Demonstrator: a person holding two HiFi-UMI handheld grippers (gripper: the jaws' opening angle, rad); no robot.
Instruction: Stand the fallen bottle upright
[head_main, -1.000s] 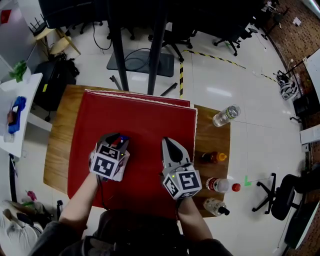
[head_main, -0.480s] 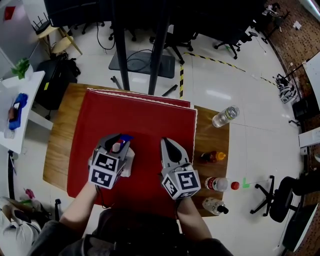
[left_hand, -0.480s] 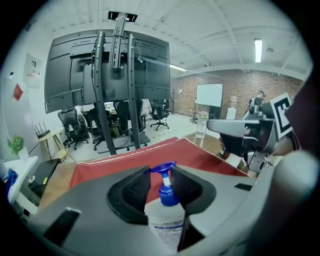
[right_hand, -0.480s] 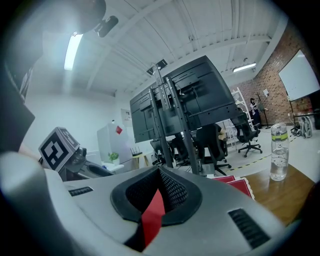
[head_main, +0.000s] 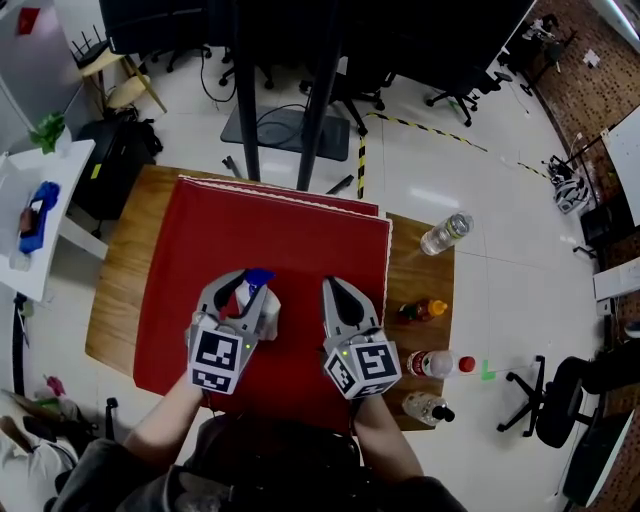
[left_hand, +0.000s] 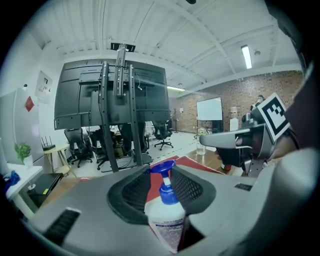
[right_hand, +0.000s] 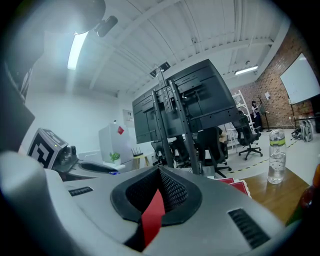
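Gripping the bottle (left_hand: 167, 220), our left tool (left_hand: 162, 172) has just been closing its jaws, and both pads now press against the white body from either side. The blue pump head pokes out just past the tips. From the head view, the left tool (head_main: 245, 290) sits over the near left part of the red cloth (head_main: 280, 230), and the bottle (head_main: 263, 303) shows as a white shape with its blue top at the front of the jaws. It lies roughly along the line of the jaws, leaning rather than standing straight. We cannot tell whether its base touches the cloth.

Our right tool (head_main: 337, 290) hangs just beside the left one, over the same cloth, pointing away from us. In its own view, the right tool (right_hand: 160, 172) has its jaws brought together at the tips with nothing between them; only a sliver of red cloth shows through the gap behind.

The cloth covers most of the wooden worktop (head_main: 115, 290). Along the bare right strip stand a clear water bottle (head_main: 445, 233), an orange-capped bottle (head_main: 420, 311), a red-capped bottle (head_main: 437, 364) and a black-capped bottle (head_main: 425, 408), all well apart from both tools.
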